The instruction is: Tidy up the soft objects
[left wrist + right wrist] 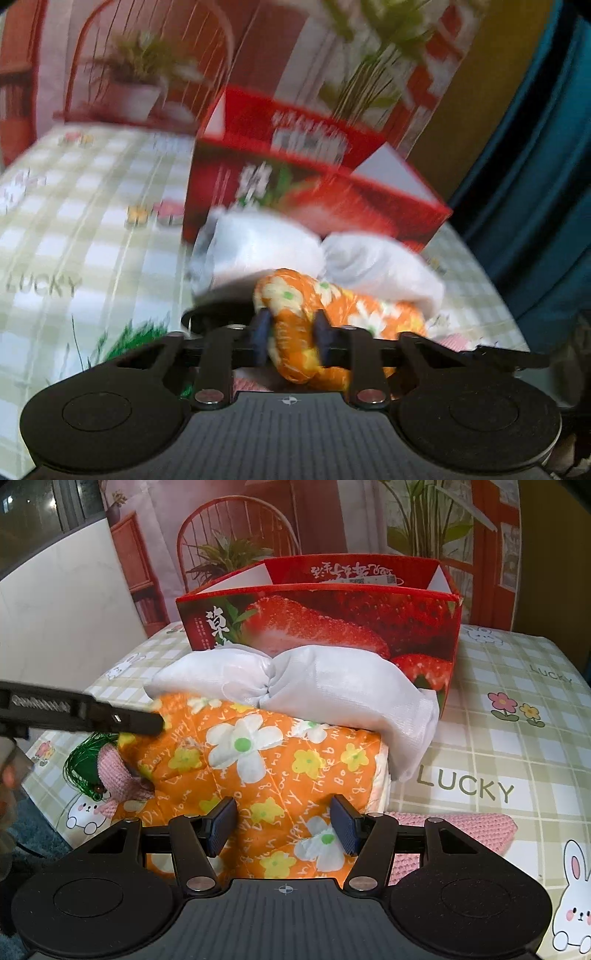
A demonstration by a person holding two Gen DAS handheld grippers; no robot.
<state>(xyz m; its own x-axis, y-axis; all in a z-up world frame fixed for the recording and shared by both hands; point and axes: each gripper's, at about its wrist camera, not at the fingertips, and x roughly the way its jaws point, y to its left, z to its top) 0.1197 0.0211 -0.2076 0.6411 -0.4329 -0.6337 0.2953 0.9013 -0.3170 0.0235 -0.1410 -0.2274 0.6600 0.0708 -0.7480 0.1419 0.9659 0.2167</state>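
- Motion blur is smearing the left wrist view, making the lettering on the red box [295,173] unreadable.
- The orange floral quilt [266,760] is hiding most of a pink knitted item [454,821] and a green tinsel object [83,764] at its left.
- The white cloth [332,679] is covering the box's near base.

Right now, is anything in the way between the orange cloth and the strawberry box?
Yes. The white cloth lies between the orange cloth and the box, bunched against the box's front wall and partly resting on the orange cloth's far edge. The left gripper is shut on the orange cloth; the right gripper is open above it.
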